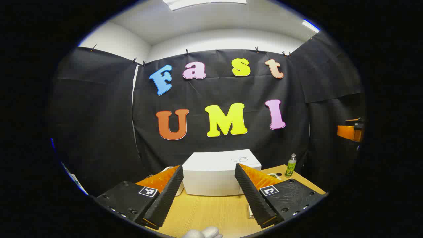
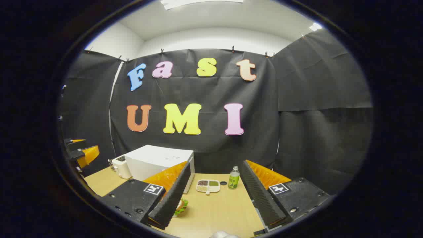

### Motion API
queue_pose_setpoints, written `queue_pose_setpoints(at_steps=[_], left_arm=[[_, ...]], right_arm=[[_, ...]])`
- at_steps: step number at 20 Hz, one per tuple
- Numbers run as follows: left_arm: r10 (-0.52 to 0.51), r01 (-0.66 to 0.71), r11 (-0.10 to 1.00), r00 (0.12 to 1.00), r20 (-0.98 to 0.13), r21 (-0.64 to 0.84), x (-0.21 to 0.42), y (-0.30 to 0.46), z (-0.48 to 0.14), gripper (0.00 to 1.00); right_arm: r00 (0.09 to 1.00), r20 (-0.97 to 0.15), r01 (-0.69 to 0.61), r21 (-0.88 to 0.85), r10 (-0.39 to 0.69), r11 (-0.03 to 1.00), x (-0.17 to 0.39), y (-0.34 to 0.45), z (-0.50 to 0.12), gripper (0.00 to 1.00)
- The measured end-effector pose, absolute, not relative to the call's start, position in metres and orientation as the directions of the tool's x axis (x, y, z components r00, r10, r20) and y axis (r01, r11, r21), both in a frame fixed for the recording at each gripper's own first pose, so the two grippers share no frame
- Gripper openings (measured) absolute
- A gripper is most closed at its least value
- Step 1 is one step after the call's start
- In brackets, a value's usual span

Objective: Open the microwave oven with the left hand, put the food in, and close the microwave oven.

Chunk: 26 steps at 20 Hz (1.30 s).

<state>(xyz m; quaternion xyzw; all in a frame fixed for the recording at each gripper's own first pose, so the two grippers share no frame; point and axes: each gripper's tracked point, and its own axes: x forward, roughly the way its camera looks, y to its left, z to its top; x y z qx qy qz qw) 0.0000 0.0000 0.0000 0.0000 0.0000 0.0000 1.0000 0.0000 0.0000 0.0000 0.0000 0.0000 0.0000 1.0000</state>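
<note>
Left gripper [image 1: 209,178]: my fingers are spread wide, nothing between them, touching nothing. It hangs above the wooden table [image 1: 211,211], well short of the microwave oven [image 1: 220,177]. The oven is a white box straight ahead, framed between the two fingers, door closed as far as I can tell. A green bottle [image 1: 290,165] stands ahead and to the right of my right finger, near the table's far corner. Something white shows past my left finger, beside the oven; too hidden to name. The other gripper shows far off at the right edge.

Right gripper [image 2: 214,177]: also released, fingers wide apart, empty, in the air over the table [image 2: 218,211]. The microwave oven [image 2: 158,162] sits ahead and to the left, partly behind my left finger. A white toaster [image 2: 120,167] stands just beside it on its far left side. The food [image 2: 180,206], a sandwich-like item with green leaf at its edge, lies on the table close below my left fingertip, partly hidden by it, not touched. Ahead between my fingers: a small divided tray [image 2: 208,185] of grains or beans, then the green bottle [image 2: 234,178] just right of it, with a small dark disc between them.
</note>
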Motion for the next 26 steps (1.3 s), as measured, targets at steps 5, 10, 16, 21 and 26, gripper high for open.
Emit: queue_pose_setpoints(at_steps=[5,10,16,21,26], left_arm=[[-0.005,0.005,1.000,1.000,0.009,0.017,0.000,-0.001,0.002,0.96],[-0.013,0.013,1.000,1.000,0.002,0.009,0.002,-0.004,0.002,0.96],[-0.030,0.030,0.999,1.000,0.005,0.029,0.010,-0.009,-0.005,0.96],[-0.076,0.076,0.997,0.997,0.010,0.027,0.043,-0.036,-0.029,0.96],[-0.130,0.130,0.991,0.991,-0.007,0.003,0.091,-0.074,-0.076,0.96]], right_arm=[[1.000,0.013,0.008,0.011,-0.008,1.000,-0.001,-0.002,0.003,1.00],[1.000,0.020,-0.005,0.021,0.005,1.000,0.003,0.005,0.006,0.92],[0.999,0.037,-0.021,0.020,0.020,1.000,0.011,0.014,0.013,0.92],[0.999,0.047,-0.019,0.016,0.019,1.000,0.015,0.010,0.024,0.92],[0.998,0.062,0.011,0.009,-0.012,1.000,0.021,-0.001,0.041,0.92]])
